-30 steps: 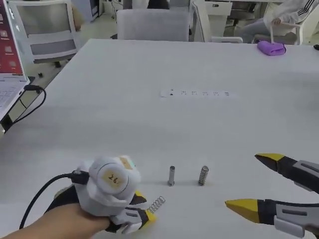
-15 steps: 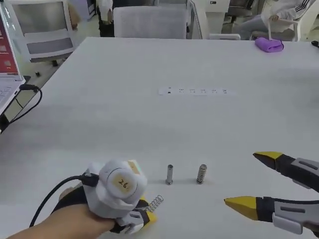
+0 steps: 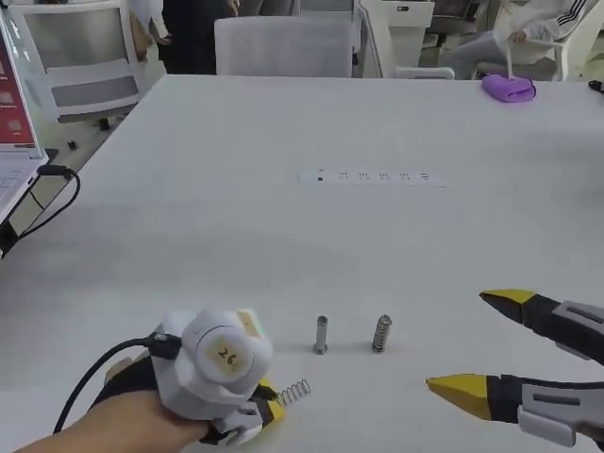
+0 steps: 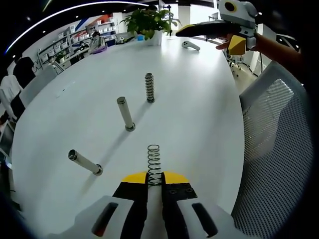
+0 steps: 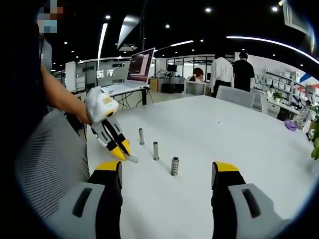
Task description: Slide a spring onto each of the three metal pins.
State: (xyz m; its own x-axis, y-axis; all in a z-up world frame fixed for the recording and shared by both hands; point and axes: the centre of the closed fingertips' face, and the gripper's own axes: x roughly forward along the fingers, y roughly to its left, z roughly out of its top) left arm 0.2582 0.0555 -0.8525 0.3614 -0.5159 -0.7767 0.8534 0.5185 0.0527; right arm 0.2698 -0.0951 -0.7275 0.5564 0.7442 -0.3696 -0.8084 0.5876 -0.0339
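My left gripper (image 3: 272, 403) is at the table's near edge, shut on one end of a loose spring (image 3: 296, 389) that sticks out to the right. In the left gripper view the spring (image 4: 154, 162) stands out from the yellow tips of the left gripper (image 4: 154, 179). Ahead of it stand two bare metal pins (image 4: 125, 113) (image 4: 84, 162) and a pin wearing a spring (image 4: 149, 87). The head view shows a bare pin (image 3: 321, 335) and the sprung pin (image 3: 381, 333). My right gripper (image 3: 466, 342) hovers open to the right of them, holding nothing.
A white power strip (image 3: 373, 176) lies mid-table. A purple object (image 3: 508, 88) sits at the far right corner. A laptop (image 3: 11, 104) and a black cable (image 3: 52, 203) are at the left edge. Chairs stand behind the table, and people stand in the room behind.
The left gripper has dipped and turned slightly, so the held spring lies flatter and a little lower. The right gripper stays open in the same place.
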